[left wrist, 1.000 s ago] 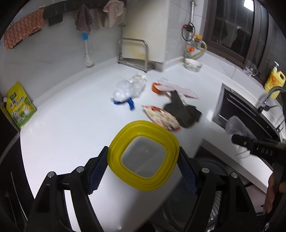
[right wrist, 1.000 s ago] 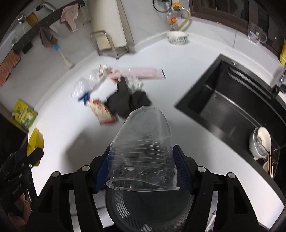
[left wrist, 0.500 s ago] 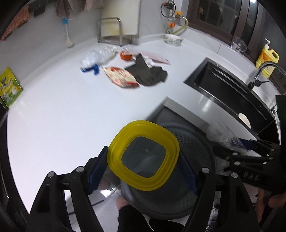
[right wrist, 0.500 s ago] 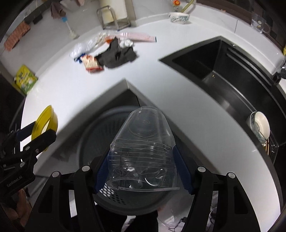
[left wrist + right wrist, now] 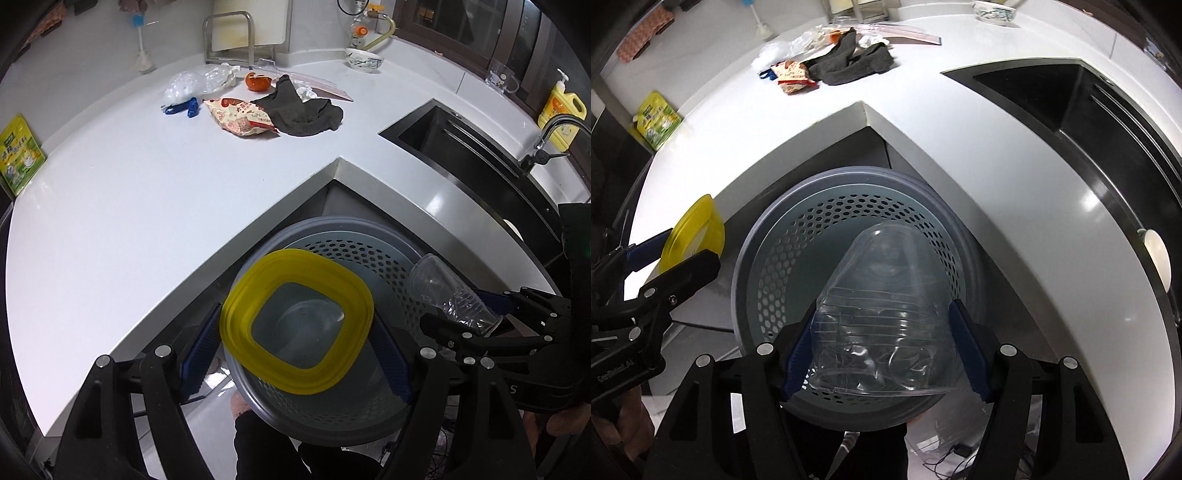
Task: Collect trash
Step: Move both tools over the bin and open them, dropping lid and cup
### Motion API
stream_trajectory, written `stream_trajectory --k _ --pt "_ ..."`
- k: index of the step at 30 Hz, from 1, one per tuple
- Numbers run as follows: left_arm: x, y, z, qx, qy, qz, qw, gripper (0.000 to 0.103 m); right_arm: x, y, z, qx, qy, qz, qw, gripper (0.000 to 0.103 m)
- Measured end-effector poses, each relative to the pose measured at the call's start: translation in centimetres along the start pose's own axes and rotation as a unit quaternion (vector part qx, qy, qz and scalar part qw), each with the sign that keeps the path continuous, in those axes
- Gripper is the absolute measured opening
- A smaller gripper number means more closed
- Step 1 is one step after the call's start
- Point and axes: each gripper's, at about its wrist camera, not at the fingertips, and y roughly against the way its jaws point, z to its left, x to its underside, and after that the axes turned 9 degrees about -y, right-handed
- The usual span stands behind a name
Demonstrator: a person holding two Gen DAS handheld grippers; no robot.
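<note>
My left gripper (image 5: 297, 350) holds a yellow-rimmed lid (image 5: 236, 332) with a clear centre flat between its blue pads, and its jaws are opening. It hangs over the grey perforated bin (image 5: 354, 251) under the counter corner. My right gripper (image 5: 882, 350) has a clear plastic cup (image 5: 886, 314) between its pads, base pointing into the bin (image 5: 798, 229); these jaws are opening too. In the left wrist view the cup (image 5: 443, 291) is at the bin's right rim. The lid (image 5: 690, 236) shows edge-on at the left of the right wrist view.
On the white counter lie a snack wrapper (image 5: 242, 116), a dark cloth (image 5: 303, 110), a crushed clear bottle (image 5: 192, 83) and an orange peel (image 5: 256, 81). A black sink (image 5: 461, 147) is at the right, a bowl (image 5: 364, 61) at the back, a green pouch (image 5: 18, 153) at far left.
Both grippers came back from above the counter and sank over the grey bin, carrying the lid and the cup. The counter's trash now lies farther away.
</note>
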Motion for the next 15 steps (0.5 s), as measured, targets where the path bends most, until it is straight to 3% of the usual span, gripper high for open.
stream_trajectory --k 3,6,15 --pt "0.13 0.09 0.08 -0.008 0.004 0.003 1.0 0.078 -0.07 -0.06 0.06 0.001 0.006 0.001 1.0 0.075" --pt "0.25 0.32 0.29 -0.016 0.011 0.003 0.9998 0.083 -0.13 0.22 -0.05 -0.003 0.008 0.0 1.0 0.076" --pt "0.35 0.93 0.66 -0.026 0.026 0.001 0.9993 0.083 -0.35 0.82 -0.63 -0.01 0.001 -0.006 1.0 0.076"
